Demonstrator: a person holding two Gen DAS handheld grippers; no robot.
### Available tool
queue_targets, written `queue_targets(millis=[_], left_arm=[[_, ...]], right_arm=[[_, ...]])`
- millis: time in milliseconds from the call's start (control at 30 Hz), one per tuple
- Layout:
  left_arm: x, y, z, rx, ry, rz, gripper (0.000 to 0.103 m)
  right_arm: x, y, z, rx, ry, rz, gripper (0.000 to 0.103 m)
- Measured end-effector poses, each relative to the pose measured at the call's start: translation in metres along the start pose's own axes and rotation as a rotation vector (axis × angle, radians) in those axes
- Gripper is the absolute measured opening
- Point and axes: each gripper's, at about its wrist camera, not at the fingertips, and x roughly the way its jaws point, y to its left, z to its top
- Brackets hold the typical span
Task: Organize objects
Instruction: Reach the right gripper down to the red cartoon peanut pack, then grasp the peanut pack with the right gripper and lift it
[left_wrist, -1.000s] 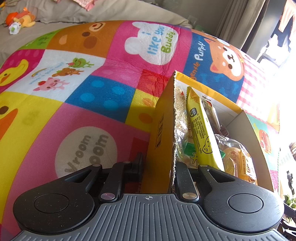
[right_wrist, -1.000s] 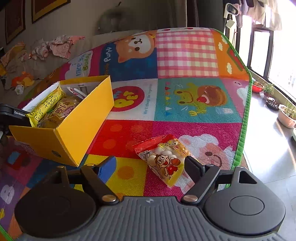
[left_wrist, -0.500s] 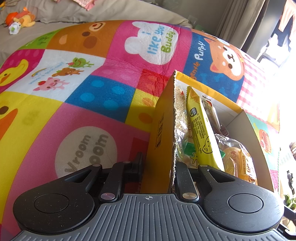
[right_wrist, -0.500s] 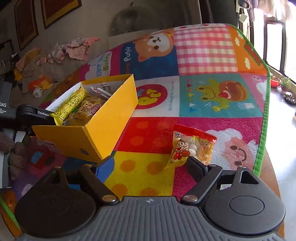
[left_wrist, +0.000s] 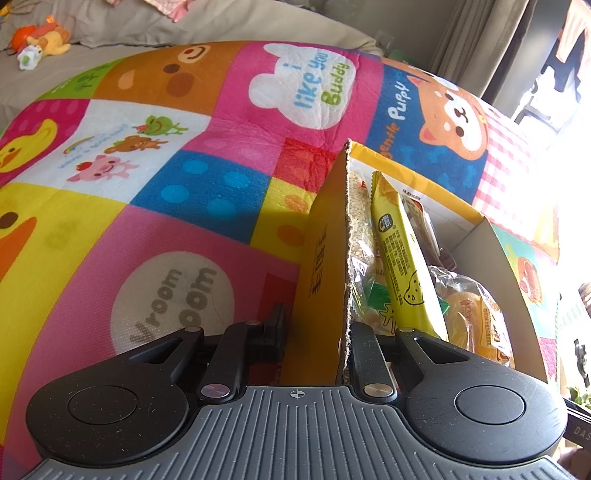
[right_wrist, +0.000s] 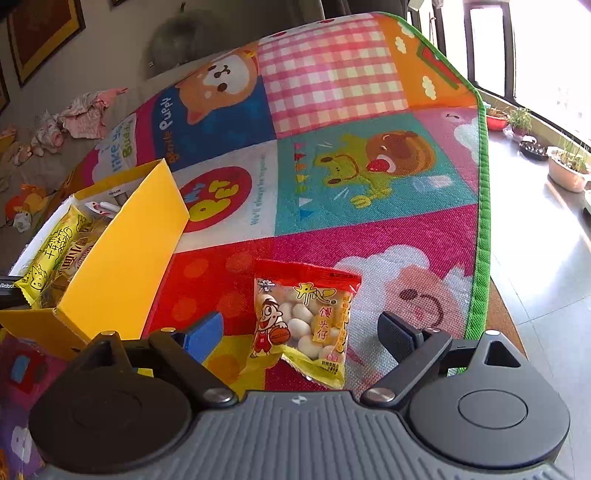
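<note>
Two grippers angle downward over the mat (right_wrist: 369, 177): the left gripper (left_wrist: 317, 328) pinches the near wall of the yellow box (left_wrist: 325, 258), one of its fingers (left_wrist: 273, 325) outside and the other inside among the snack packs (left_wrist: 399, 258). To the right, the right gripper (right_wrist: 299, 332) hangs over the red snack bag (right_wrist: 303, 317) lying flat on the mat beside the box, its fingers (right_wrist: 395, 336) wide, having just been opening, straddling the bag without touching it.

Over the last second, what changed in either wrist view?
The right gripper swung round to straddle the snack bag, its jaws just opening wider; bag untouched on the mat. The left gripper stayed clamped on the yellow box wall.
</note>
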Motion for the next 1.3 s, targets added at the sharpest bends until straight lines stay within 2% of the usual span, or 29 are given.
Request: queue_targets(millis=[167, 233, 300, 400, 533, 633, 867, 1133, 1300], left_arm=[[0.0, 0.0, 0.0, 0.0, 0.0, 0.0, 0.018], [0.0, 0.0, 0.0, 0.0, 0.0, 0.0, 0.018], [0.0, 0.0, 0.0, 0.0, 0.0, 0.0, 0.018], [0.0, 0.0, 0.0, 0.0, 0.0, 0.001, 0.018], [0.0, -0.001, 0.0, 0.007, 0.004, 0.008, 0.018], [0.0, -0.002, 0.001, 0.015, 0.006, 0.015, 0.018], [0.0, -0.002, 0.001, 0.014, 0.003, 0.015, 0.018], [-0.001, -0.002, 0.002, 0.014, 0.001, 0.011, 0.018], [0.0, 0.0, 0.001, 0.007, -0.001, -0.002, 0.018]], right_arm=[[0.009, 0.015, 0.003, -0.061, 0.005, -0.016, 0.091], [0.009, 0.019, 0.002, -0.087, 0.004, -0.024, 0.085], [0.007, 0.023, 0.001, -0.12, 0.003, -0.039, 0.068], [0.001, 0.023, 0.0, -0.136, 0.011, -0.041, 0.056], [-0.017, 0.024, -0.004, -0.146, 0.006, -0.014, 0.055], [-0.035, 0.027, -0.007, -0.159, 0.022, 0.04, 0.055], [-0.091, 0.049, -0.014, -0.278, 0.001, 0.126, 0.055], [-0.133, 0.079, 0.011, -0.298, -0.078, 0.263, 0.056], [-0.133, 0.104, 0.035, -0.33, -0.128, 0.271, 0.056]])
